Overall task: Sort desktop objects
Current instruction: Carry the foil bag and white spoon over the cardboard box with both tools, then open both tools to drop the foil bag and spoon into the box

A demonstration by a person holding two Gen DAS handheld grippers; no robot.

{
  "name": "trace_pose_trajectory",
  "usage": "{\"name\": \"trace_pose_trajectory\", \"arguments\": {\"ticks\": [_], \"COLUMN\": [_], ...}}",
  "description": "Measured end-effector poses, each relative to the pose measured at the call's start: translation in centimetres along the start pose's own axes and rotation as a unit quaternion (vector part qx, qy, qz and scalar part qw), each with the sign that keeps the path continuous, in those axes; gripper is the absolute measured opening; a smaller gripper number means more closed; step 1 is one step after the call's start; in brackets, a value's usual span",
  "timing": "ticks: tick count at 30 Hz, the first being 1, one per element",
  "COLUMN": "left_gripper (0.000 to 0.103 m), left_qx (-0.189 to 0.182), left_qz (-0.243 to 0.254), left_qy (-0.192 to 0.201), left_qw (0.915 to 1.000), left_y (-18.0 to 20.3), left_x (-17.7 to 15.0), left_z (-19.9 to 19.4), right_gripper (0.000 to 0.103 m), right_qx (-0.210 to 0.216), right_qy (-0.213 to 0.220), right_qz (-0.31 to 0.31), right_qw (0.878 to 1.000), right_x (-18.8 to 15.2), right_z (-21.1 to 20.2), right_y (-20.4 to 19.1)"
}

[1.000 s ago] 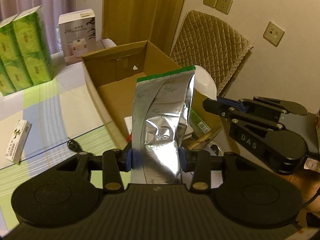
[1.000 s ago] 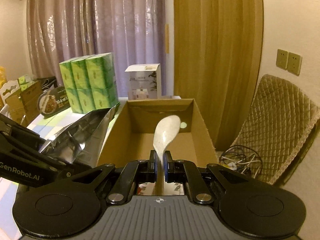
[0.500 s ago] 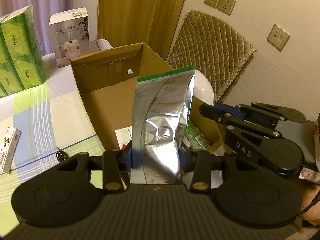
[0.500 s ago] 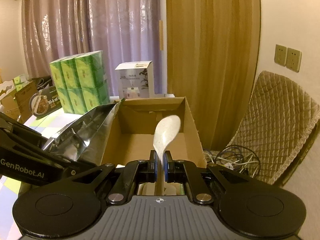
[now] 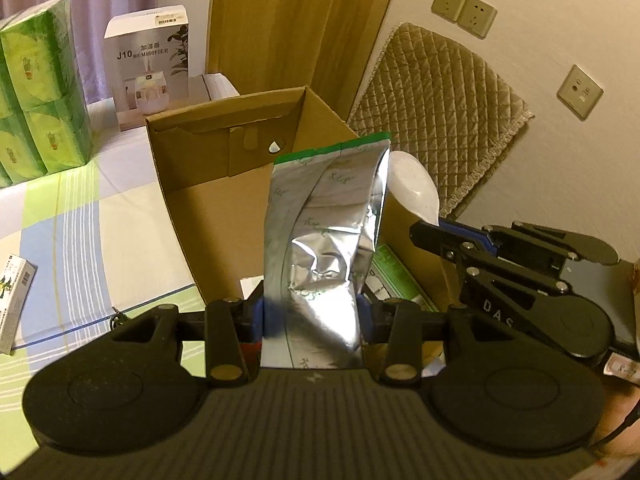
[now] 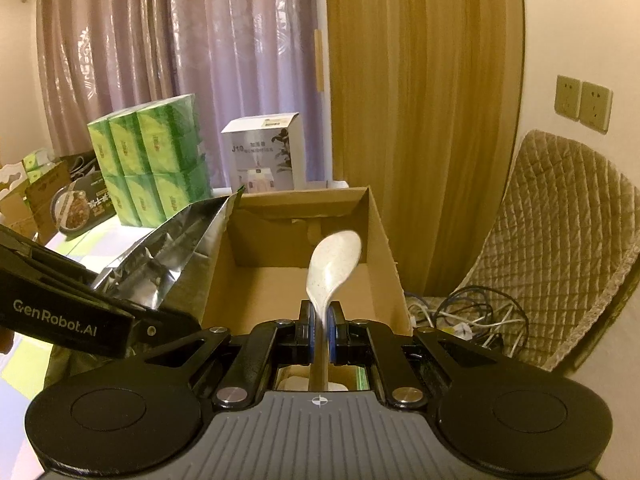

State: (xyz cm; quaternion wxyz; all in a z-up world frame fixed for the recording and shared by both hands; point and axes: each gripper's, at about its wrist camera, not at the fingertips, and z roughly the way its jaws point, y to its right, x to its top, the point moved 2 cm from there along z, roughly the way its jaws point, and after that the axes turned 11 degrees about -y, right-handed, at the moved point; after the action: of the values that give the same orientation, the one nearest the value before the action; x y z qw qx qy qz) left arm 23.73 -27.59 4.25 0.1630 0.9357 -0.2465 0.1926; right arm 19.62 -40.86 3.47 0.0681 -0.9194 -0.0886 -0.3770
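My left gripper [image 5: 312, 316] is shut on a silver foil pouch [image 5: 324, 248] with a green top edge, held upright over the near end of an open cardboard box [image 5: 208, 208]. My right gripper [image 6: 320, 320] is shut on the handle of a white speckled spoon [image 6: 334, 260], held above the same box [image 6: 384, 248]. In the left wrist view the right gripper [image 5: 432, 232] is at the right with the spoon's bowl [image 5: 412, 188] behind the pouch. In the right wrist view the pouch [image 6: 172, 256] and the left gripper's body are at the left. Green and white packets [image 5: 392, 276] lie in the box.
Green tissue packs [image 5: 36, 96] and a white humidifier box [image 5: 148, 64] stand at the back of the striped tablecloth [image 5: 80, 232]. A small white carton [image 5: 12, 304] lies at the left. A quilted chair [image 6: 560, 240] and cables [image 6: 468, 316] are to the right of the box.
Both grippers have moved forward and a little right over the box, still holding the pouch and the spoon. The box looks closer and more centred in both views.
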Motion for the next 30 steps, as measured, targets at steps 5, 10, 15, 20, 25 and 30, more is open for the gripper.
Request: {"name": "trace_pose_trajectory", "arguments": {"ticks": [5,10,15,20,25,30], "left_gripper": [0.038,0.038,0.038,0.045,0.046,0.046], "left_qx": [-0.003,-0.004,-0.005,-0.016,-0.005,0.004], "left_qz": [-0.01,-0.022,-0.037,-0.056,-0.059,-0.061], "left_qy": [0.002,0.004,0.007,0.021,0.033,0.04], "left_qw": [0.9999,0.9998,0.9993,0.9981,0.9977,0.9973], "left_y": [-0.5,-0.7,-1.0,-1.6,-2.3,-3.1], "left_x": [0.7,1.6,2.9,3.8,3.7,2.7], "left_z": [0.6,1.2,1.7,1.8,1.2,0.6], "right_gripper": [0.003,0.003,0.003,0.003,0.003,0.003], "right_qx": [0.003,0.005,0.007,0.008,0.008,0.009], "right_qy": [-0.002,-0.005,-0.006,-0.006,-0.012,-0.019], "right_qz": [0.004,0.008,0.012,0.015,0.015,0.018], "right_qw": [1.0,1.0,1.0,1.0,1.0,1.0], "right_x": [0.5,0.9,1.5,1.8,1.4,1.1], "right_z": [0.7,1.4,2.2,2.5,2.8,3.3], "right_y": [0.4,0.6,0.9,1.0,1.1,1.1]}}
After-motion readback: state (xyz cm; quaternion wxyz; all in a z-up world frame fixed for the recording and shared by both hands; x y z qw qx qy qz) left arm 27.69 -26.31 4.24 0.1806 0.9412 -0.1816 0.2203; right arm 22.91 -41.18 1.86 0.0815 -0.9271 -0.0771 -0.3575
